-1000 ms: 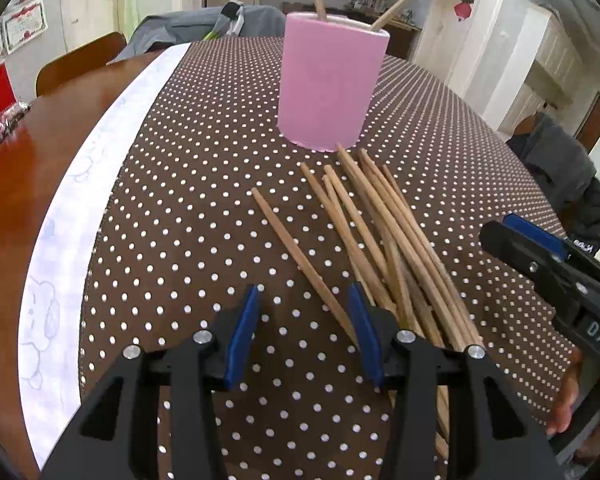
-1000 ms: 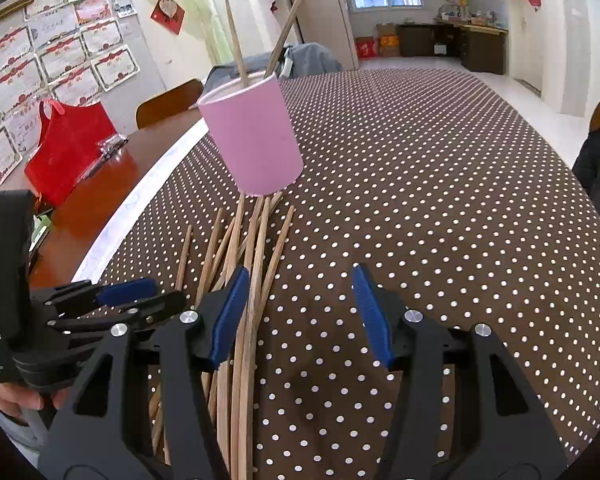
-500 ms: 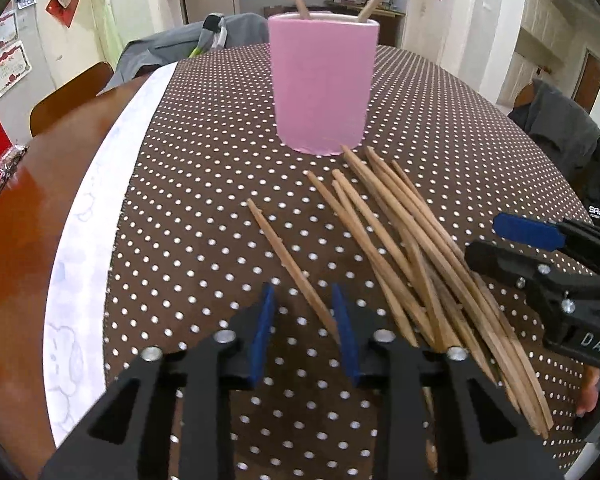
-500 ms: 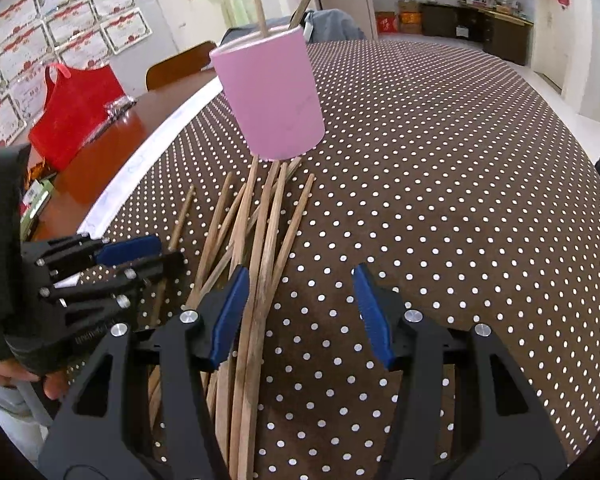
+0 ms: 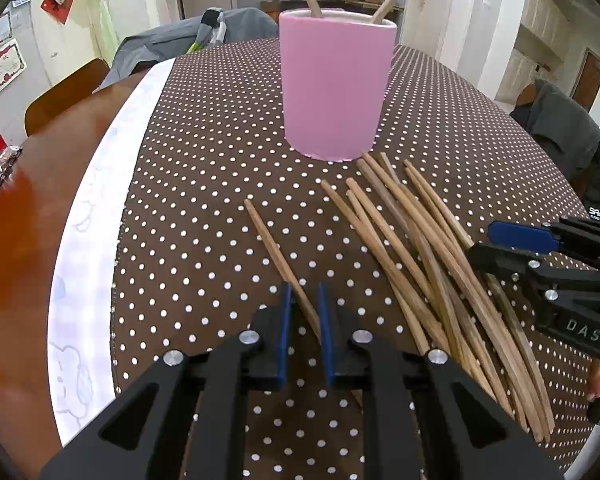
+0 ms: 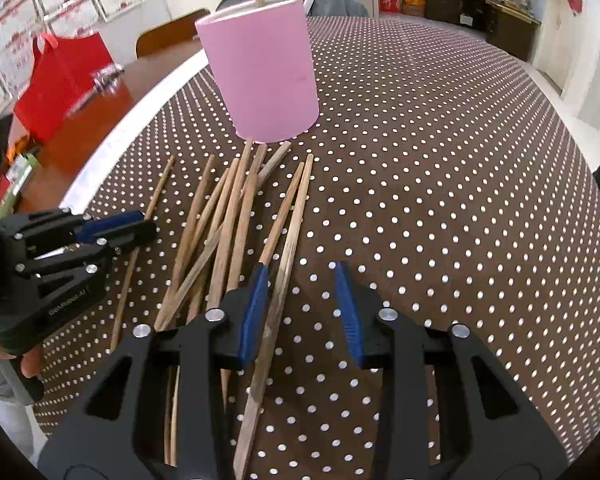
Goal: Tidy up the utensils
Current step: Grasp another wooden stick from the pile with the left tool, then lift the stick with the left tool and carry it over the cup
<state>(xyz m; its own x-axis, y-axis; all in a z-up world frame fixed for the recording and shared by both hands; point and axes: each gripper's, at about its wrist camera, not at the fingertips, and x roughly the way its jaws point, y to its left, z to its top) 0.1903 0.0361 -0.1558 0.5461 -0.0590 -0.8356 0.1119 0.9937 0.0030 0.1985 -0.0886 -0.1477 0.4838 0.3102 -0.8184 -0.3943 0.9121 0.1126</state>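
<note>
Your left claw (image 5: 303, 322) is closing on the lone brown wooden chopstick (image 5: 276, 254), which sits between its blue pads apart from the pile; the pads look about to pinch it. Your right claw (image 6: 300, 306) is closing too, wider, with the outermost stick of the loose chopstick pile (image 6: 228, 232) against its left pad. Lift slowly, then tip each into the pink cylindrical cup (image 5: 334, 88) dead ahead on the polka-dot worktop (image 5: 204, 184).

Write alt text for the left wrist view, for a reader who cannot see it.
The left gripper is closing its blue jaws around a lone wooden chopstick on a brown polka-dot tablecloth. Beyond stands a pink cup holding two chopsticks; a loose chopstick pile lies beside the right gripper.
</note>
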